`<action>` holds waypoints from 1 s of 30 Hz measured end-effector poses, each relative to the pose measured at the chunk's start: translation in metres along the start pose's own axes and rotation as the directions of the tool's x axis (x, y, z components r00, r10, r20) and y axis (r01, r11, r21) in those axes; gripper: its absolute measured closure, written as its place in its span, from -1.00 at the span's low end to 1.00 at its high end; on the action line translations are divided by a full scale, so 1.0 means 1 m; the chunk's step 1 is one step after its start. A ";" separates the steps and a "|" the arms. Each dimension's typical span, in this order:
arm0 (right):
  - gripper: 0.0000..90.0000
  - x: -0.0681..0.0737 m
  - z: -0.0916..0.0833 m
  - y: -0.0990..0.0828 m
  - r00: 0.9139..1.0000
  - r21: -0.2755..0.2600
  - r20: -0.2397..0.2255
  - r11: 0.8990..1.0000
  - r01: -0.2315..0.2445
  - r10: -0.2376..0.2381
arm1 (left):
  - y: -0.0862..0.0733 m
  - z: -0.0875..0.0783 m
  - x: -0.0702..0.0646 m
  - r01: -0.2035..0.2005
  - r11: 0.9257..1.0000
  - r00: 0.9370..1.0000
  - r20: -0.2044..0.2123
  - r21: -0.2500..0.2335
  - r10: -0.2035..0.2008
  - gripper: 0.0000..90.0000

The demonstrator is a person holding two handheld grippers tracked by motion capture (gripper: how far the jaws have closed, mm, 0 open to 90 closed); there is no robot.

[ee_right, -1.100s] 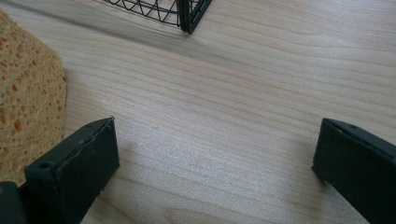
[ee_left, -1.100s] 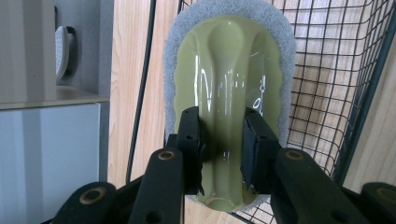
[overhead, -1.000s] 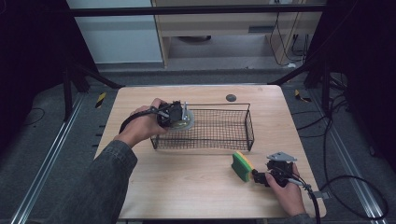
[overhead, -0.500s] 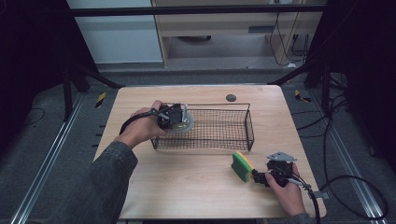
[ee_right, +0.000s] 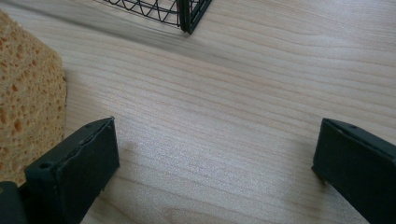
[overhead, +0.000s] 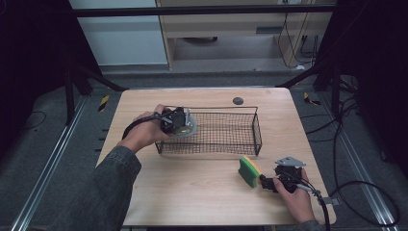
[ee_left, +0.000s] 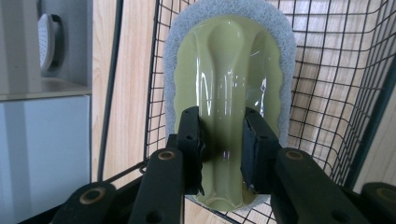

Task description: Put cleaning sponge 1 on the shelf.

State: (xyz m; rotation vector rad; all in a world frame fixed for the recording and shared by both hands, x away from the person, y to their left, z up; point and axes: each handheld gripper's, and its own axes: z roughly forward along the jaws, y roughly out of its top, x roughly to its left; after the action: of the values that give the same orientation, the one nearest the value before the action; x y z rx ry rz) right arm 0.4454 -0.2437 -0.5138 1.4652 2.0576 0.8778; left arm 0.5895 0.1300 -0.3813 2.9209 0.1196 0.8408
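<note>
A scrubber [ee_left: 229, 70] with a glossy olive-green handle and a pale grey pad is pinched by its handle in my left gripper [ee_left: 223, 149]. In the high view the left gripper [overhead: 179, 120] holds the scrubber [overhead: 188, 127] at the left end of the black wire basket [overhead: 257, 130], over its rim. A yellow sponge with a green face [overhead: 249, 171] stands on edge on the table in front of the basket. My right gripper [overhead: 267, 182] rests just right of it. In the right gripper view the gripper [ee_right: 217, 158] is open, with the sponge [ee_right: 25, 98] outside its left jaw.
A small dark round disc [overhead: 237, 100] lies on the wooden table [overhead: 192, 192] behind the basket. The basket's corner [ee_right: 187, 11] shows at the top of the right gripper view. A cable [overhead: 327, 211] trails from the right gripper near the table's front right edge.
The left gripper and scrubber have shifted very slightly toward the basket's near side. The right gripper and sponge have not moved.
</note>
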 end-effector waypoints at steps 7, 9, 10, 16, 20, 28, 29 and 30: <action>-0.99 0.000 0.000 0.000 1.000 0.001 -0.001 1.000 -0.002 0.002 | -0.001 0.008 0.000 0.016 1.000 1.000 0.017 -0.002 -0.016 0.58; -0.99 0.000 0.000 0.000 1.000 0.002 0.000 1.000 -0.002 0.002 | -0.001 0.011 0.000 0.021 1.000 0.999 0.025 0.005 -0.021 0.58; -0.99 0.000 0.000 0.000 1.000 0.001 -0.001 1.000 -0.004 0.004 | -0.001 0.013 -0.001 0.023 1.000 0.999 0.027 0.003 -0.023 0.58; -0.99 0.000 -0.001 -0.001 1.000 0.000 0.000 1.000 0.005 -0.005 | -0.001 0.018 -0.001 0.025 1.000 0.999 0.043 0.010 -0.025 0.58; -0.99 0.000 -0.001 -0.001 1.000 0.000 0.000 1.000 0.005 -0.005 | 0.000 0.021 -0.001 0.027 1.000 0.998 0.052 0.014 -0.027 0.58; -0.99 0.000 -0.001 -0.001 1.000 0.000 0.000 1.000 0.004 -0.004 | 0.002 0.025 -0.002 0.025 1.000 0.997 0.067 0.015 -0.025 0.58; -0.99 0.000 -0.001 -0.001 1.000 0.000 0.000 1.000 0.005 -0.005 | 0.002 0.026 -0.002 0.033 0.999 0.996 0.086 0.014 -0.034 0.58; -0.99 0.000 -0.001 -0.001 1.000 0.000 0.000 1.000 0.005 -0.005 | 0.003 0.026 -0.002 0.029 1.000 0.996 0.087 0.010 -0.030 0.58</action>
State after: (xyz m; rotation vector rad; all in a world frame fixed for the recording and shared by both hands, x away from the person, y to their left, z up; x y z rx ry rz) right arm 0.4443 -0.2441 -0.5139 1.4600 2.0605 0.8759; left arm 0.6017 0.1251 -0.4043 2.9502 0.1588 0.7096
